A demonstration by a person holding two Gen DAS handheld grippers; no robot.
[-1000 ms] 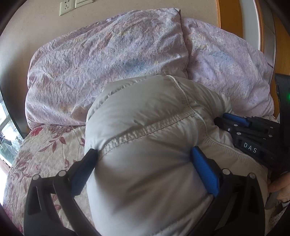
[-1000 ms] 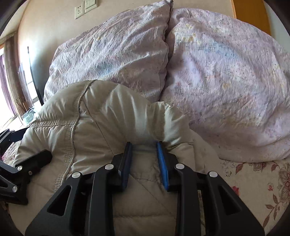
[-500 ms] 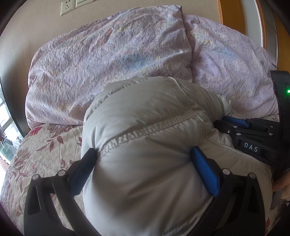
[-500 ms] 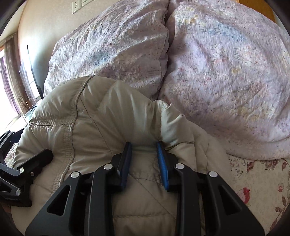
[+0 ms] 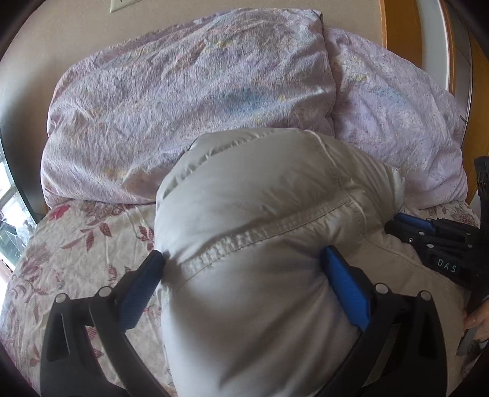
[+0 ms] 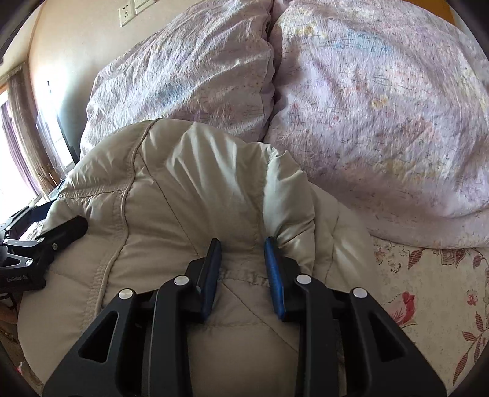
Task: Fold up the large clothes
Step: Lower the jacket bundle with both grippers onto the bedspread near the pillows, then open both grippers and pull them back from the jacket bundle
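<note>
A puffy beige jacket (image 5: 259,189) lies bunched on the bed, just in front of the pillows. My left gripper (image 5: 241,255) straddles a thick bulge of it, and both blue pads dent the fabric along a stitched seam. My right gripper (image 6: 243,244) pinches a narrower fold of the jacket (image 6: 183,171) between its blue pads. In the left wrist view the right gripper (image 5: 397,223) rests on the jacket's right side. The left gripper (image 6: 73,227) shows at the jacket's left edge in the right wrist view. The jacket's lower part is hidden under both tools.
Two lilac pillows (image 5: 183,107) (image 5: 397,122) lean against the wall close behind the jacket. A floral bedsheet (image 5: 76,244) (image 6: 428,290) spreads to both sides. A window (image 6: 12,146) is at the left, a wall socket (image 6: 126,15) above, and a hand (image 5: 475,320) at the right edge.
Both grippers keep their hold on the jacket. The right wrist view has tilted slightly, so the pillows loom a little larger; the jacket's bulge has barely shifted.
</note>
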